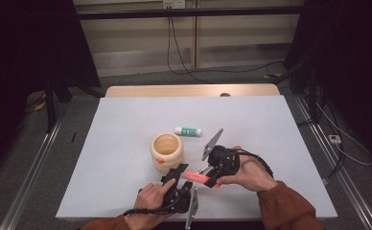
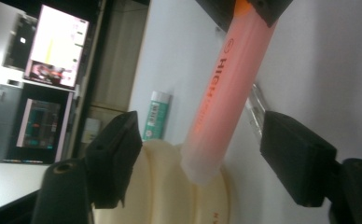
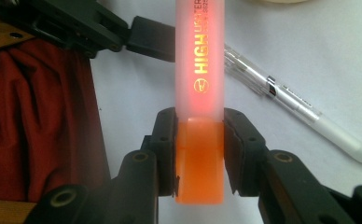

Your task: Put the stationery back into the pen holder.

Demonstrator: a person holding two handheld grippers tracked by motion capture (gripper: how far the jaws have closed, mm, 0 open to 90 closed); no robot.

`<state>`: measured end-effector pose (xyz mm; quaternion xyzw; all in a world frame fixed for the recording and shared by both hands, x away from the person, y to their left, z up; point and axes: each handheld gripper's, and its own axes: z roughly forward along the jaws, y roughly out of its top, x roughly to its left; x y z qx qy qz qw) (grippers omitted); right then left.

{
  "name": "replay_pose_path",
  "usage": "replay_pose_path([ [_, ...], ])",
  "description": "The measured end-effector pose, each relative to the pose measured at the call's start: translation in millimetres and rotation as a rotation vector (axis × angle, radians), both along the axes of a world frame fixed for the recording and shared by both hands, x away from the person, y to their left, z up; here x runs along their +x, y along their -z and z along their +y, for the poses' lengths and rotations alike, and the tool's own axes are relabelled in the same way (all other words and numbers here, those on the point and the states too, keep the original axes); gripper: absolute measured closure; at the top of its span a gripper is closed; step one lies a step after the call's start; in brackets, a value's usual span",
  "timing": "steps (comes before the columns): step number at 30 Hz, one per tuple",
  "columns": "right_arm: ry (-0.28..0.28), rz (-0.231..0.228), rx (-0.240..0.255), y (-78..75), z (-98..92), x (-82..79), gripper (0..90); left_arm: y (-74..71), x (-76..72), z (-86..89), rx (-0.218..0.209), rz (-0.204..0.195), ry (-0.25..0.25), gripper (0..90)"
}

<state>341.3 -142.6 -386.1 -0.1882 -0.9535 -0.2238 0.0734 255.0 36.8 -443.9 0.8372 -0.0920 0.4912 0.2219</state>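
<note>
gripping highlighter point(image 3: 200, 93), right gripper point(image 3: 200, 140) level

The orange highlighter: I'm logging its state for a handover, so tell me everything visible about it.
The orange highlighter is a translucent plastic barrel with gold "HIGH" lettering and a solid orange cap. It is held level above the white table, the right gripper clamped on its cap. Its far end lies between the left gripper's jaws, which do not touch it.
</note>
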Motion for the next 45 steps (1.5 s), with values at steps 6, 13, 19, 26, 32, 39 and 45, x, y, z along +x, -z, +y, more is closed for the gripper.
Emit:
replay_pose_path([
  [6, 0.006, -0.004, -0.014, 2.3, 2.5, 0.1, 68.3, 4.9, -3.1, -7.2, 0.063, -0.038, -0.007, 44.2],
  [13, 0.009, 0.006, -0.021, 7.9, 5.6, 1.6, 68.3, 10.6, -6.4, -10.8, 0.076, -0.071, 0.008, 53.4],
  [19, 0.031, 0.007, -0.016, 7.7, 6.2, 2.3, 68.3, 11.8, -10.0, -16.8, 0.134, -0.098, 0.039, 60.2],
  [26, 0.023, 0.013, 0.001, 8.9, 6.5, 2.3, 68.3, 12.8, -9.8, -20.4, 0.111, -0.073, 0.045, 66.5],
  [32, 0.039, 0.017, 0.028, 10.9, 3.2, 4.1, 68.2, 13.5, -8.6, -19.5, 0.079, -0.037, 0.038, 73.3],
  [39, 0.038, 0.006, 0.068, 8.4, -0.9, 1.9, 67.4, 6.4, -7.2, -15.8, 0.023, 0.031, 0.046, 77.3],
  [45, 0.055, -0.028, 0.108, 6.6, -7.2, -0.9, 54.2, -2.6, -3.1, -9.5, -0.081, 0.107, 0.044, 77.4],
])
